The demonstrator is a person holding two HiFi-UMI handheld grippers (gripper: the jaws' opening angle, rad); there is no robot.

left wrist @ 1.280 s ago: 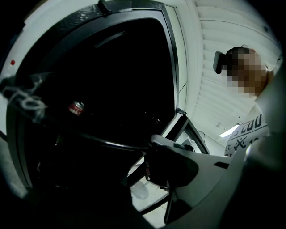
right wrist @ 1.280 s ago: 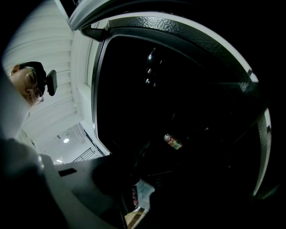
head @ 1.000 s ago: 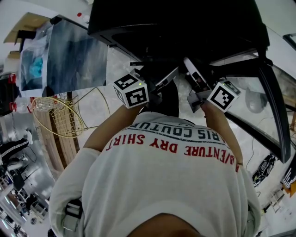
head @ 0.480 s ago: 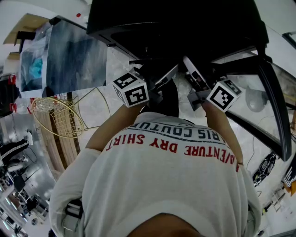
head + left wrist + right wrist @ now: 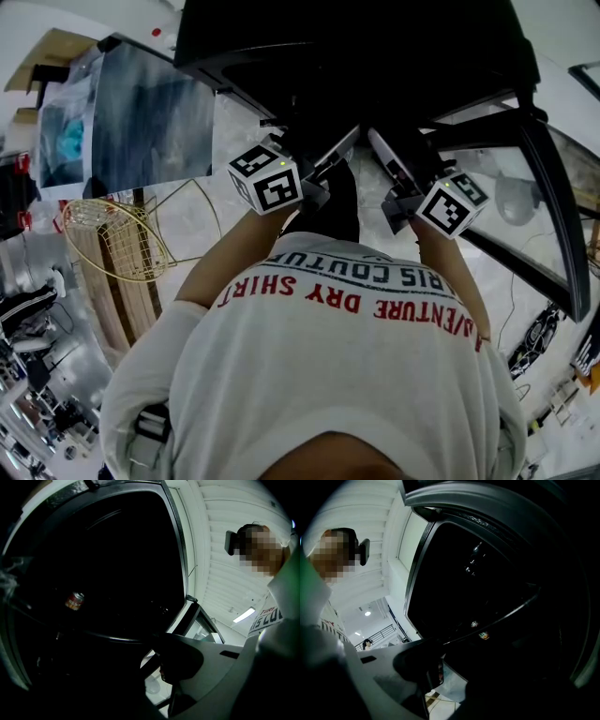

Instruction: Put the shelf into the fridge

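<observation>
**Shelf held at the fridge mouth by both tools**

A person in a white printed T-shirt (image 5: 347, 375) leans over an open black fridge, one tool in each hand. The left tool (image 5: 161, 665) and the right tool (image 5: 433, 670) are each clamped shut on the near edge of the shelf (image 5: 108, 637). That makes one shelf carried between two tools, with its dark rim arcing across both gripper views. The shelf lies in the opening of the fridge (image 5: 356, 47) and reaches into the unlit cabinet.

On this evidence the job looks well along but not finished. The shelf is at the cabinet — but whether its far edge rests on any support is lost in the dark. What appears to remain is seating it and letting go.

Past the rim, one drinks can (image 5: 74, 601) shows in each gripper view — whether it is the same can is unclear. One glass door (image 5: 553, 206) stands open at right. One yellow wire rack (image 5: 117, 239) lies off to the left.
</observation>
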